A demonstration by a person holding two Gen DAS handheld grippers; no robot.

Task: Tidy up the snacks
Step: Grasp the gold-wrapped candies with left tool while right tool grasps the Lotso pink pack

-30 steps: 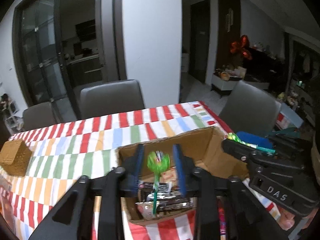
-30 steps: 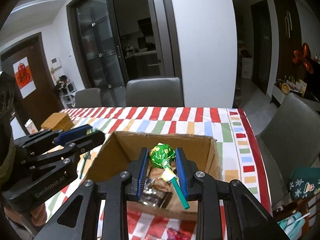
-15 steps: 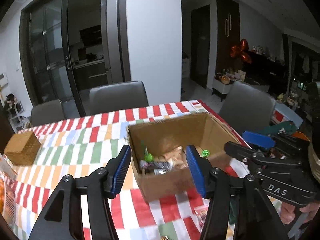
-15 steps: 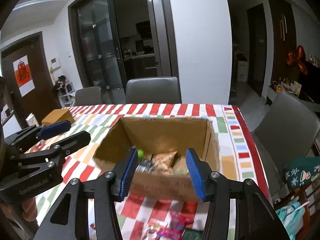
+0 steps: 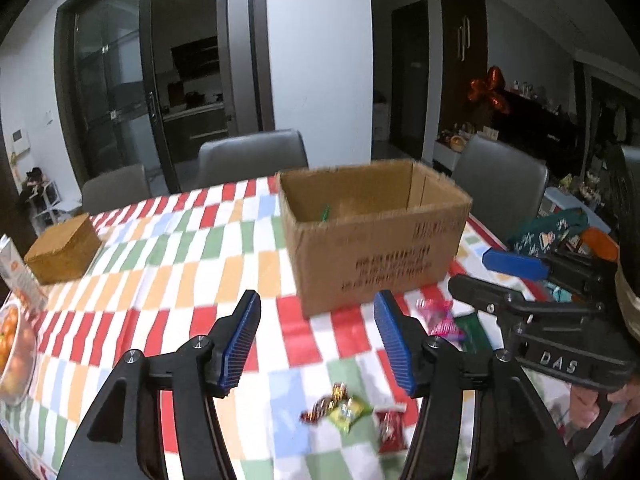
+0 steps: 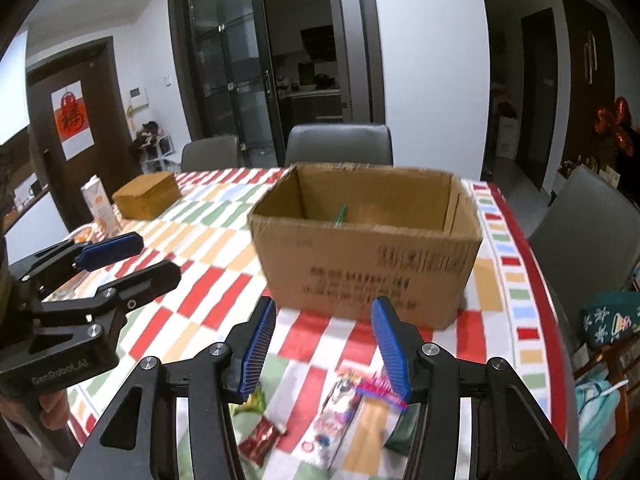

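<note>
**A:** What step is this?

**B:** Picking the next snack. The left gripper is opening and holds nothing. The right gripper has its fingers partly apart, empty too.

**A:** Where are the snacks?

**B:** Small candies and a pink packet lie on the counter, just in front of the cardboard box.

**A:** What next?

**B:** Probably go down, pinch one, and lift it into the box.

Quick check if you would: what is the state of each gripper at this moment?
Left gripper: jaws opening, nothing between them.
Right gripper: open, nothing held; loose snacks lie below on the table.
</note>
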